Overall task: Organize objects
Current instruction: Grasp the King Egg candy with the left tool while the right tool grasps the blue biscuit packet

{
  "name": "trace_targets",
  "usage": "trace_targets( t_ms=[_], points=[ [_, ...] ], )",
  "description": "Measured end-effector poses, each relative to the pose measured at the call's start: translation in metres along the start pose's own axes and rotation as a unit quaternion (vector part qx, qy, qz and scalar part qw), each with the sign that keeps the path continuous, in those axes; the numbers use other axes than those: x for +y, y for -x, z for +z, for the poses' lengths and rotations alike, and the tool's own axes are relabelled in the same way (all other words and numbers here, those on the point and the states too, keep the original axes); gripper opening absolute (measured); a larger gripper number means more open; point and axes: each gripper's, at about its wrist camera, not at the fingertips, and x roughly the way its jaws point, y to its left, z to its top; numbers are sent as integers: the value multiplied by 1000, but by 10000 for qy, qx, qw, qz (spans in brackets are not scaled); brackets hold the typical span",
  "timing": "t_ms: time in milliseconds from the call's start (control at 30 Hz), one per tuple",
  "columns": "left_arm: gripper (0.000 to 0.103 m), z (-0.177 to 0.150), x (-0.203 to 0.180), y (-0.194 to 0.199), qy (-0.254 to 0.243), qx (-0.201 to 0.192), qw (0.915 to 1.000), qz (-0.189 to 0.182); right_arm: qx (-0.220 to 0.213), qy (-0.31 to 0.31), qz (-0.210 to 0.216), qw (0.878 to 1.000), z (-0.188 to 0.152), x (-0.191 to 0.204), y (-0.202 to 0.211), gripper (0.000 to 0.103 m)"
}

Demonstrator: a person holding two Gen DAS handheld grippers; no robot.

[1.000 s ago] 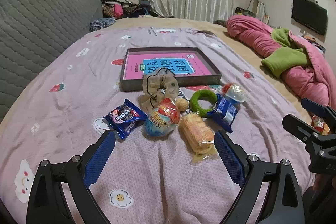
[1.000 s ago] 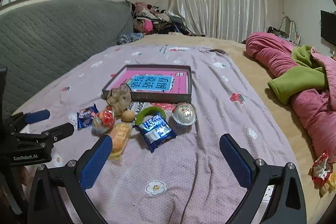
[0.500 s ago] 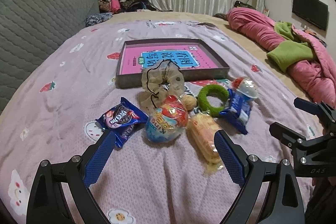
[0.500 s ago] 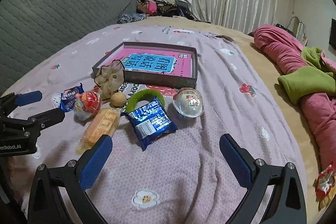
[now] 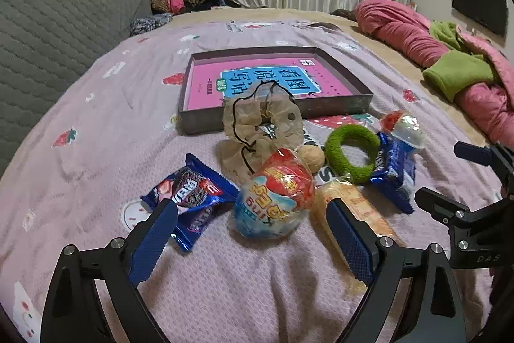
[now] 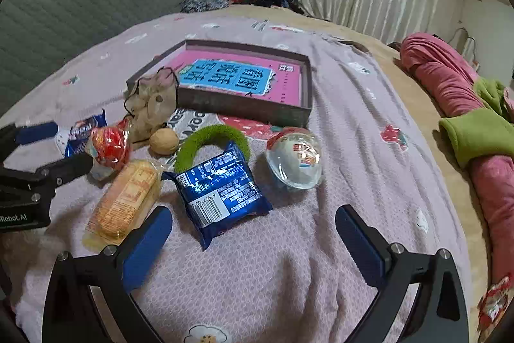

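Both my tongs, left tongs [image 5: 252, 229] and right tongs [image 6: 253, 233], are released above the bed [image 6: 337, 92]. I think I next take the blue packet [image 6: 220, 188] to the far box [image 6: 244, 108].

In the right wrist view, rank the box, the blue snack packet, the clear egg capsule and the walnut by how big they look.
1. Box
2. Blue snack packet
3. Clear egg capsule
4. Walnut

The packet lies nearest the camera, so its lead over the capsule may be partly nearness.
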Motion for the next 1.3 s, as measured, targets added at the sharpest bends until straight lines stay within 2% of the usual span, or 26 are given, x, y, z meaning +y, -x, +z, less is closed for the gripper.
trace_targets(
  t_ms=[267, 400, 633, 667, 733, 833, 933, 1133, 1300],
  points=[
    [93, 6, -6, -11, -300, 4, 9995, -25, 106, 404, -46, 9991, 10, 10, -18, 102],
    [88, 6, -9, -18, -426, 58, 9991, -28, 247, 511, -45, 9984, 14, 13, -27, 97],
    [87, 7, -10, -33, -526, 186, 9984, -76, 342, 760, -112, 9965, 15, 18, -39, 95],
    [86, 7, -10, -34, -525, 199, 9984, -101, 351, 779, -99, 9963, 15, 19, -40, 93],
    [74, 7, -9, -38, -518, 264, 9981, -215, 361, 814, -69, 9960, 16, 20, -41, 89],
    [64, 6, -12, -44, -556, 355, 9972, -348, 363, 890, -15, 9954, 17, 24, -43, 79],
    [64, 6, -16, -47, -696, 354, 9964, -323, 432, 934, 142, 9946, 16, 27, -47, 63],
    [62, 5, -14, -46, -634, 290, 9968, -398, 393, 901, 217, 9949, 14, 25, -45, 58],
    [62, 9, -8, -38, -509, 157, 9975, -471, 351, 869, 367, 9949, 13, 25, -36, 57]
  ],
)
